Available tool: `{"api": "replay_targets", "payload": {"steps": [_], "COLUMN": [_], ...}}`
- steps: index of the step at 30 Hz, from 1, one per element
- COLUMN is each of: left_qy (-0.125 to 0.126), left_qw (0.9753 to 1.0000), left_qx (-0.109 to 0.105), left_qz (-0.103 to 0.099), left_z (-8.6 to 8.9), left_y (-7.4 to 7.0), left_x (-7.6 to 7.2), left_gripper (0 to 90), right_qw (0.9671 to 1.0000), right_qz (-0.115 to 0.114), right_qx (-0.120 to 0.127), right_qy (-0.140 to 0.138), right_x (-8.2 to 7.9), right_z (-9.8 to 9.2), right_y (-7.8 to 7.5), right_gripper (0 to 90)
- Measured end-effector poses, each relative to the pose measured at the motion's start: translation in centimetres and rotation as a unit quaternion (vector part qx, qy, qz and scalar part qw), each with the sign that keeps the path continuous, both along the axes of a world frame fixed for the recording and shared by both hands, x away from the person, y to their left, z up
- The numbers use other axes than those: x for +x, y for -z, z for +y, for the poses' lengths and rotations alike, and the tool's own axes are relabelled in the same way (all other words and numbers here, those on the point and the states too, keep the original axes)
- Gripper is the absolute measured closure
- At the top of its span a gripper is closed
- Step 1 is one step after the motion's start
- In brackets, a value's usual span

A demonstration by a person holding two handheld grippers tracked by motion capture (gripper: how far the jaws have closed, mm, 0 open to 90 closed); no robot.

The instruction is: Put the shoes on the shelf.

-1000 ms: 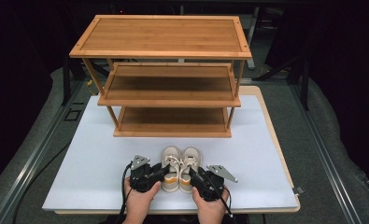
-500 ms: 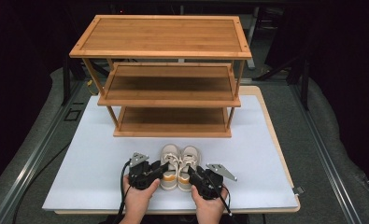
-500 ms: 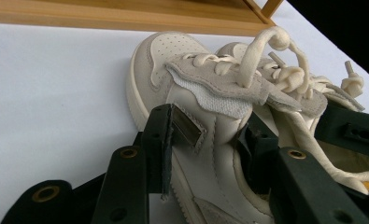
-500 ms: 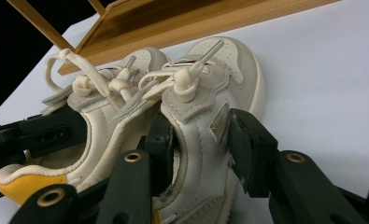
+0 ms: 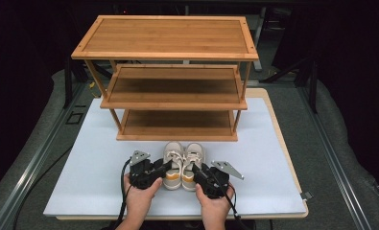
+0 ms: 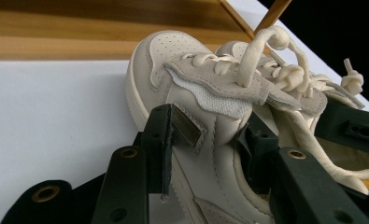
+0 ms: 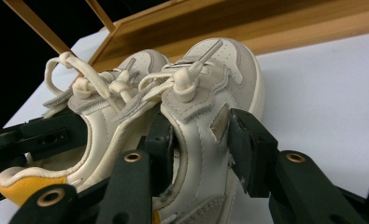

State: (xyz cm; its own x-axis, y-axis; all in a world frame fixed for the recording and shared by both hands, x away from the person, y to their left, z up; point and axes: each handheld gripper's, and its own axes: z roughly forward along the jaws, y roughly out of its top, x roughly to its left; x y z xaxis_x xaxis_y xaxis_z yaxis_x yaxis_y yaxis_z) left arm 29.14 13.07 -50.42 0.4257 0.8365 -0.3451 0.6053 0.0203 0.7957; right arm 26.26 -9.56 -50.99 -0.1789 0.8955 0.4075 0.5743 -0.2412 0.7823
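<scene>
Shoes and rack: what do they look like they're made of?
Left shoe and right shoe: apparently smooth cream leather or synthetic with matte suede-like grey panels, perforated toes, cotton-looking laces. Rack: likely bamboo or wood, satin finish, visible grain strips.

Both hands come in from below, side by side. The left gripper (image 5: pixel 165 166) angles inward, fingers (image 6: pixel 166 140) clamped; the right gripper (image 5: pixel 193 170) mirrors it, its fingers (image 7: pixel 247 140) likewise pinched.
</scene>
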Motion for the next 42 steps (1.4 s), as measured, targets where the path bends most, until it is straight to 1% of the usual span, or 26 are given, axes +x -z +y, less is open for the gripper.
{"api": "replay_targets", "payload": {"steps": [1, 3, 4, 5, 6, 9, 10, 11, 13, 16, 18, 19, 21, 22, 23, 25, 27, 28, 29, 33, 35, 42], "left_qy": [-0.002, -0.001, -0.001, -0.001, 0.000, 0.000, -0.002, 0.000, -0.001, 0.000, 0.000, 0.000, -0.001, -0.001, 0.000, -0.002, -0.003, -0.003, -0.003, -0.005, -0.007, -0.008], "left_qw": [1.0000, 1.0000, 1.0000, 1.0000, 0.9999, 0.9999, 0.9999, 0.9999, 0.9998, 0.9997, 0.9996, 0.9996, 0.9995, 0.9995, 0.9995, 0.9995, 0.9994, 0.9994, 0.9994, 0.9993, 0.9991, 0.9988], "left_qx": [-0.001, -0.001, -0.001, 0.000, -0.001, 0.000, -0.001, 0.000, -0.001, -0.003, -0.002, -0.001, -0.001, 0.000, 0.001, 0.000, 0.001, 0.001, 0.002, 0.000, -0.003, -0.005], "left_qz": [-0.001, -0.007, -0.007, -0.009, -0.012, -0.014, -0.016, -0.017, -0.020, -0.025, -0.027, -0.030, -0.031, -0.031, -0.032, -0.032, -0.033, -0.033, -0.035, -0.037, -0.041, -0.048], "left_z": [0.0, 0.0, 0.0, -0.1, -0.1, -0.1, -0.2, -0.1, -0.2, -0.1, -0.2, -0.2, -0.2, -0.2, -0.1, -0.1, 0.1, 0.1, 0.1, 0.2, 0.3, 0.5], "left_y": [-0.2, -0.8, -0.8, -1.1, -1.6, -2.2, -2.4, -2.7, -3.1, -3.7, -4.0, -4.2, -4.5, -4.6, -4.9, -5.0, -5.5, -5.5, -5.9, -6.6, -6.9, -8.1], "left_x": [0.0, 0.2, 0.2, 0.2, 0.3, 0.3, 0.3, 0.4, 0.4, 0.6, 0.8, 0.9, 1.0, 1.0, 1.0, 1.1, 1.1, 1.1, 1.2, 1.3, 1.4, 1.6], "left_gripper": [60.7, 60.7, 60.8, 60.8, 60.7, 60.7, 60.8, 60.7, 60.7, 60.7, 60.7, 60.7, 60.7, 60.7, 60.7, 60.7, 60.7, 60.7, 60.7, 60.6, 60.6, 60.6], "right_qw": [1.0000, 1.0000, 1.0000, 0.9999, 0.9999, 0.9997, 0.9999, 0.9998, 0.9996, 0.9996, 0.9995, 0.9995, 0.9993, 0.9994, 0.9992, 0.9992, 0.9990, 0.9993, 0.9992, 0.9989, 0.9990, 0.9985], "right_qz": [-0.007, -0.008, -0.008, -0.012, -0.013, -0.024, -0.017, -0.022, -0.029, -0.029, -0.032, -0.031, -0.038, -0.035, -0.040, -0.040, -0.044, -0.037, -0.040, -0.047, -0.044, -0.055], "right_qx": [0.003, 0.001, 0.001, 0.004, 0.000, 0.005, -0.002, 0.002, 0.003, -0.006, 0.000, -0.001, -0.001, 0.000, -0.001, 0.001, 0.005, 0.003, 0.001, 0.005, 0.001, 0.002], "right_qy": [-0.002, -0.003, -0.003, -0.004, -0.003, -0.001, 0.000, -0.004, -0.002, 0.000, -0.006, -0.006, -0.001, -0.005, -0.002, -0.003, -0.003, -0.007, -0.002, -0.005, -0.009, -0.008], "right_x": [0.1, 0.2, 0.2, 0.2, 0.3, 0.4, 0.3, 0.4, 0.5, 0.6, 0.8, 0.8, 1.0, 1.1, 1.1, 1.2, 1.4, 1.3, 1.4, 1.6, 1.6, 2.0], "right_z": [0.0, 0.0, 0.0, 0.0, -0.1, -0.1, -0.1, -0.1, -0.1, -0.1, -0.2, -0.3, -0.2, -0.2, -0.1, -0.1, 0.0, 0.0, 0.1, 0.2, 0.2, 0.4], "right_y": [-0.2, -0.7, -0.7, -0.9, -1.5, -2.1, -2.3, -2.5, -2.9, -3.6, -3.9, -4.1, -4.4, -4.6, -4.6, -4.8, -5.2, -5.4, -5.6, -6.2, -6.6, -7.8], "right_gripper": [61.8, 61.8, 61.8, 61.8, 61.8, 61.8, 61.8, 61.8, 61.7, 61.8, 61.8, 61.8, 61.8, 61.8, 61.8, 61.7, 61.7, 61.7, 61.7, 61.7, 61.7, 61.7]}}
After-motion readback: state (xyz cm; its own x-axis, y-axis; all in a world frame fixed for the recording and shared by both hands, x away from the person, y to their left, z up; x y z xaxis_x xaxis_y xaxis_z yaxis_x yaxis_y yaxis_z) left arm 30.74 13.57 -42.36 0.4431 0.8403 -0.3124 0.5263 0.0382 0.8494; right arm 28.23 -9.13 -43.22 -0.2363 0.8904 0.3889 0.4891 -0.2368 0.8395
